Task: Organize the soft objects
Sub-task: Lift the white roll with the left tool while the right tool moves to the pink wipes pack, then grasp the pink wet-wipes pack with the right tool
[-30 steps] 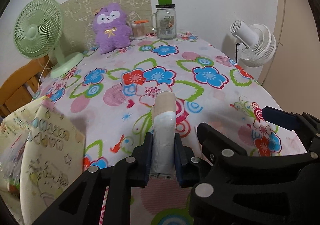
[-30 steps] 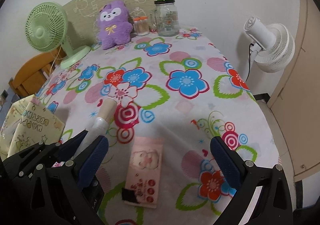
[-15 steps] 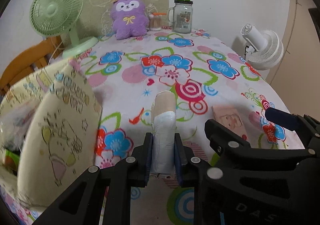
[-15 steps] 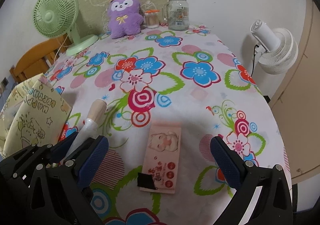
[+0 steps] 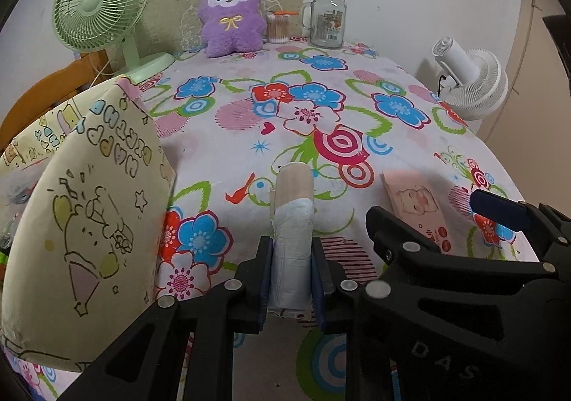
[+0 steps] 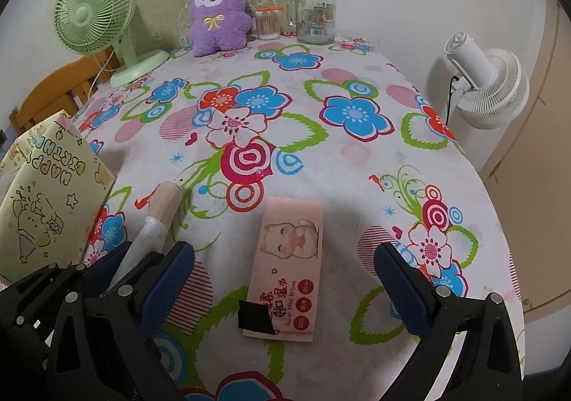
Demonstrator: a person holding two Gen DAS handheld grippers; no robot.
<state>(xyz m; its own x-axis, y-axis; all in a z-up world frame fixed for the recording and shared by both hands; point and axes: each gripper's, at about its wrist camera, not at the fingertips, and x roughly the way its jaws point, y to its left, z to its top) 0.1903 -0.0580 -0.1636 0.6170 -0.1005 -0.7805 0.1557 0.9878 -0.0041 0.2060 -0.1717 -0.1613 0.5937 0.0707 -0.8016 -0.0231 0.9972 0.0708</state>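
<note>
The left wrist view's edge is cutting off the yellow gift bag [image 5: 89,215], hiding its contents. The roll [image 5: 291,240] is disappearing between the jaws at its base. The jar [image 6: 316,17] label is seemingly too small to read.

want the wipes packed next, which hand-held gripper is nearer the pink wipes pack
Right. The right hand-held gripper is open with the wipes pack lying on the table between its fingers. The left hand-held gripper is off to the pack's left, shut on a roll.
</note>
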